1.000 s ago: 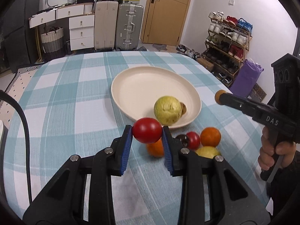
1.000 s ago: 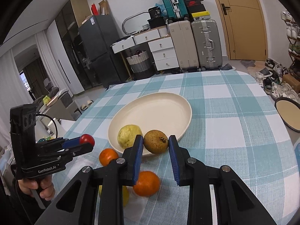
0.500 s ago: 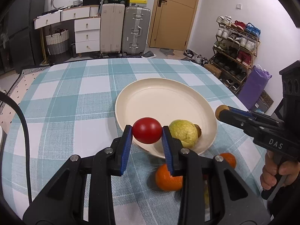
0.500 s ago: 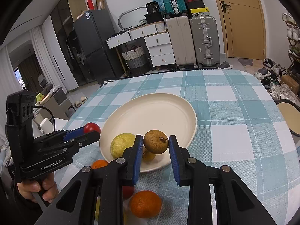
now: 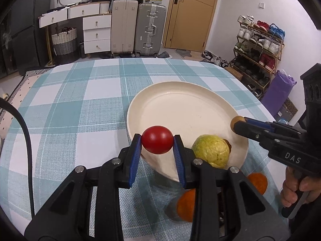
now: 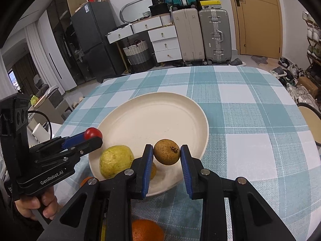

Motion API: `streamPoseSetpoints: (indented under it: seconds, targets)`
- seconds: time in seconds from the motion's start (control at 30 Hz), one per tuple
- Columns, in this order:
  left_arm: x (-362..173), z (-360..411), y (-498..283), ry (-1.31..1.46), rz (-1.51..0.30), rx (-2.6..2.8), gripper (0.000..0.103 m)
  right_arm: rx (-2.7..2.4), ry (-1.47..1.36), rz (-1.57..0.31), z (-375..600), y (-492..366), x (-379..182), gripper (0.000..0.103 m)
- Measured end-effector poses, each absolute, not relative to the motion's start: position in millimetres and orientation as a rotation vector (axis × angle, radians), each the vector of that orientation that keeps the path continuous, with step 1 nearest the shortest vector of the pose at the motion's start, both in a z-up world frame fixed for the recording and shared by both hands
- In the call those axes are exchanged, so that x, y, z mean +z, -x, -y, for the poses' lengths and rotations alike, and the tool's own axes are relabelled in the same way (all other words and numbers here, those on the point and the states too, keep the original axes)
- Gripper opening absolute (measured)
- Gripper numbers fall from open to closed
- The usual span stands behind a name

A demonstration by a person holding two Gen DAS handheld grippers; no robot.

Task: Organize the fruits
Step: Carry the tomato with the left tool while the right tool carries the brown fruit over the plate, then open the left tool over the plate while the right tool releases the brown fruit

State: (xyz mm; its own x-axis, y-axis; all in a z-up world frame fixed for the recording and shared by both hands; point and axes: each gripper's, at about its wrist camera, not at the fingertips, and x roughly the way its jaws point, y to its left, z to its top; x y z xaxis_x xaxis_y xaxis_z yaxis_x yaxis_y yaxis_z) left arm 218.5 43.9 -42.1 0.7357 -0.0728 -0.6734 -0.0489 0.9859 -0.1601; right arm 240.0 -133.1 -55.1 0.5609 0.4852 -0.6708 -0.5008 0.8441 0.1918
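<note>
My left gripper (image 5: 157, 140) is shut on a red tomato (image 5: 157, 139) and holds it over the near left rim of the cream plate (image 5: 180, 104). My right gripper (image 6: 166, 152) is shut on a brown round fruit (image 6: 166, 151) above the plate's near edge (image 6: 152, 118). A yellow-green guava (image 5: 210, 153) lies in the plate, also in the right wrist view (image 6: 116, 160), with another brown fruit (image 6: 153, 170) beside it. Two oranges (image 5: 186, 204) (image 5: 257, 182) lie on the cloth near the plate. The left gripper with the tomato shows in the right wrist view (image 6: 93, 133).
The table has a teal checked cloth (image 5: 80, 108). An orange (image 6: 147, 231) lies under my right gripper. A second dish (image 6: 310, 124) sits off the table's right side. Suitcases, drawers and a shoe rack stand beyond the table.
Both grippers have moved forward with their fruits, from in front of the plate to over its near rim. The loose fruits on the cloth now lie below and behind the fingers.
</note>
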Motion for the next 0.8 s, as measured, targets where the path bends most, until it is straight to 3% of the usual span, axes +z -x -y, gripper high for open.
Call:
streamPoseSetpoints:
  seconds: [0.4,0.5,0.6,0.63,0.7,0.77,0.8]
  targets:
    - [-46.8,-25.8,-223.7,0.127,-0.767,-0.049,0.029,0.575,0.028,-0.806,131.6,-243.2,-57.7,0.029]
    - [-40.8,-23.4,-218.7,0.124,-0.749,-0.053,0.029,0.565,0.046,-0.780,132.4,-237.6,-52.2,0.033]
    - [-32.0,-22.4,-211.9,0.119,-0.739,-0.055,0.032,0.554,0.060,-0.748,135.1,-229.6,-44.8,0.045]
    - [-29.1,-22.3,-208.6,0.113,-0.734,-0.052,0.035,0.551,0.050,-0.739,138.0,-227.0,-42.3,0.049]
    - [-22.6,-21.9,-200.0,0.101,-0.721,-0.045,0.057,0.543,0.052,-0.726,141.7,-220.8,-37.9,0.054]
    - [-15.3,-22.7,-188.2,0.103,-0.689,-0.037,0.074,0.537,0.057,-0.718,145.7,-215.9,-35.1,0.071]
    - [-11.8,-23.7,-182.5,0.107,-0.675,-0.037,0.083,0.536,0.054,-0.715,148.4,-212.8,-33.6,0.086]
